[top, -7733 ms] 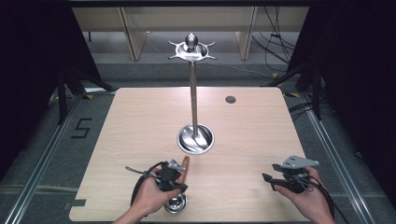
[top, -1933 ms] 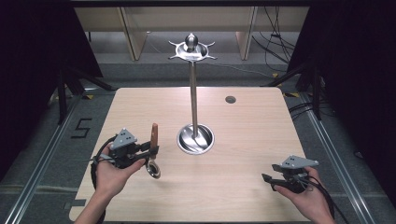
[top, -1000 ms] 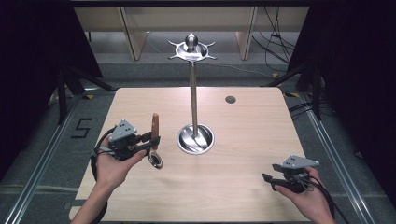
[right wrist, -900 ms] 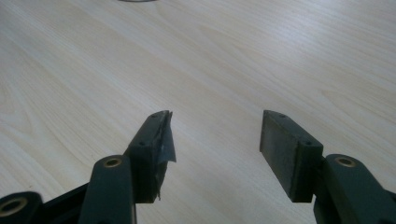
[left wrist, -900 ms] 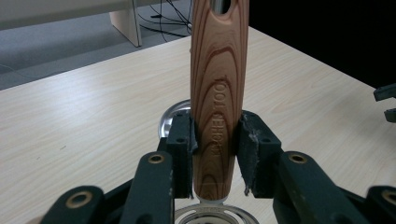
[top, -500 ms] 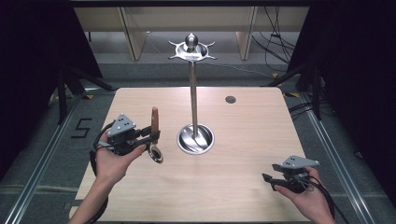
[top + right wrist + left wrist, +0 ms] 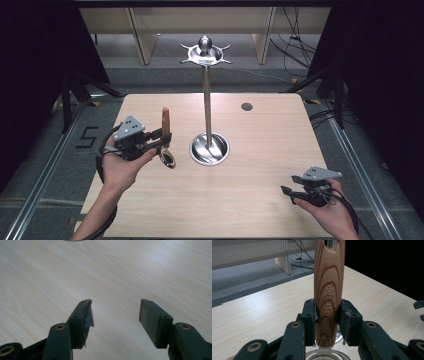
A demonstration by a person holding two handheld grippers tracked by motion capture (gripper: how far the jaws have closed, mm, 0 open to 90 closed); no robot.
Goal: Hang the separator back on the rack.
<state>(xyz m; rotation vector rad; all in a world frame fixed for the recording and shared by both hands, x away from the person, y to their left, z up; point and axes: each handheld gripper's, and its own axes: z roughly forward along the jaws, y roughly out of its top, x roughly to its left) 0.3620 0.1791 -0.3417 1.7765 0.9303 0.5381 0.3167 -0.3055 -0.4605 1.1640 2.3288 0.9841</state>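
**A:** High view first: the left gripper is up off the table on the left side, clamped on a wooden-handled utensil held handle-up, its round metal head hanging below the jaws. The metal stand is just to its right, with hooks at the top.

**B:** And the left gripper view backs up the grip: both pads press the handle's sides low down, near the metal end. There's a hole at the handle's top, partly cut off by the frame.

**A:** That low grip is my worry. Most of the handle stands above the jaws, so if the hand swings fast the utensil could pivot between the pads and tilt.

**B:** Smooth, rounded wood, too. I'd judge it could slide downward if the squeeze eases.

**A:** If it's meant for a hook, the hole must meet a thin prong high up. A miss could knock the stand, which looks tall on a small base.

**B:** The right gripper?

**A:** Resting near the table's near right corner, jaws spread wide with nothing between them. Well apart from everything, so no help if something tips.
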